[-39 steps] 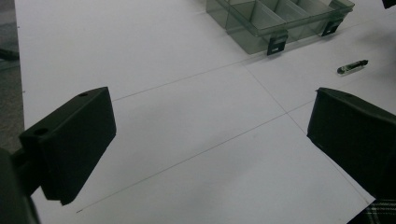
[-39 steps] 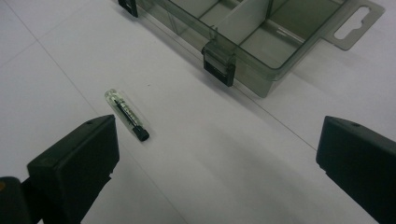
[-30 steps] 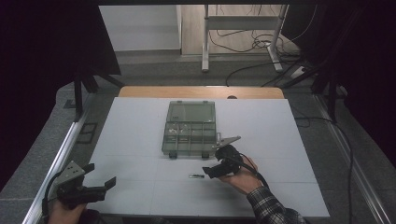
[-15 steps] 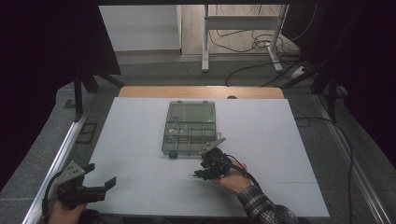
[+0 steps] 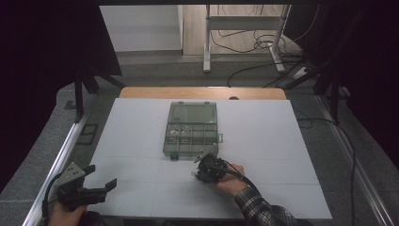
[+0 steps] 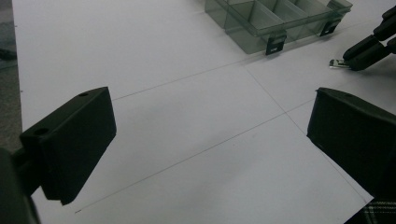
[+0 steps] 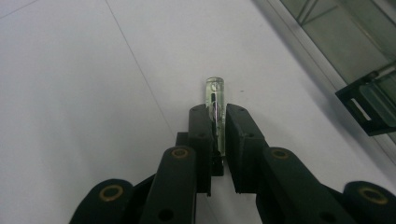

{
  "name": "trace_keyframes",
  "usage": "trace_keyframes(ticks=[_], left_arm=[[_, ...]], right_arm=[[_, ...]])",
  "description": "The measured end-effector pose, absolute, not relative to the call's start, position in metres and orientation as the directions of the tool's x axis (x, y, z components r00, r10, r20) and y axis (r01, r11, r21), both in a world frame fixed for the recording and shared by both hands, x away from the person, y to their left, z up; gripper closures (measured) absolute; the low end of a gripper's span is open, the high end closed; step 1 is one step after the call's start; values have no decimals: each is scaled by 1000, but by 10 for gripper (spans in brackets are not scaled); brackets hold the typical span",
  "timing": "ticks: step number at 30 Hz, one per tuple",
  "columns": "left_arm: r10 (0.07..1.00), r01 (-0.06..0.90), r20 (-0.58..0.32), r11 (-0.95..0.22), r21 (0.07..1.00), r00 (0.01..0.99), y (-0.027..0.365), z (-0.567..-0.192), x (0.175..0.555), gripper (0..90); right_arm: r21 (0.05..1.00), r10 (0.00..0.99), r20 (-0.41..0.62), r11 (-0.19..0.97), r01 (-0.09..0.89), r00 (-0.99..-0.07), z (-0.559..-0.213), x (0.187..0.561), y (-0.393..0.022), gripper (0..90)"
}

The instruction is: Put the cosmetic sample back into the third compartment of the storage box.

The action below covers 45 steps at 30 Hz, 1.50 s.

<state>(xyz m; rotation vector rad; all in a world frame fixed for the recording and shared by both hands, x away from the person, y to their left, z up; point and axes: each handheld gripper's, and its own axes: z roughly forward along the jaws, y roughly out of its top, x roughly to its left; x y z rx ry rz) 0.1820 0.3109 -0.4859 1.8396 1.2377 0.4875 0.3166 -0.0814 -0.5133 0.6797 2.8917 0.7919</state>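
A white bench holds a clear compartment box at its centre, lid open toward the far side. Just near of the box, the right gripper rests low over the bench, its jaws pinching a small clear tube that sticks out past the tips. At the near left corner, the left gripper is held by a hand, jaws spread wide with nothing between them, well apart from the box.
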Motion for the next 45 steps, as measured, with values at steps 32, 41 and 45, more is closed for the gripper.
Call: trace_keyframes(ticks=[32,41,45], left_arm=[[890,565,-133,-157,810,437,311,-486,183,17],[890,566,-135,-154,810,435,311,-486,183,18],[890,567,-134,-155,809,435,311,-486,183,18]], right_arm=[[585,493,76,682,439,-867,-489,323,-97,803],[613,502,86,654,443,-860,-481,326,-101,803],[623,509,88,643,446,-856,-478,329,-102,803]])
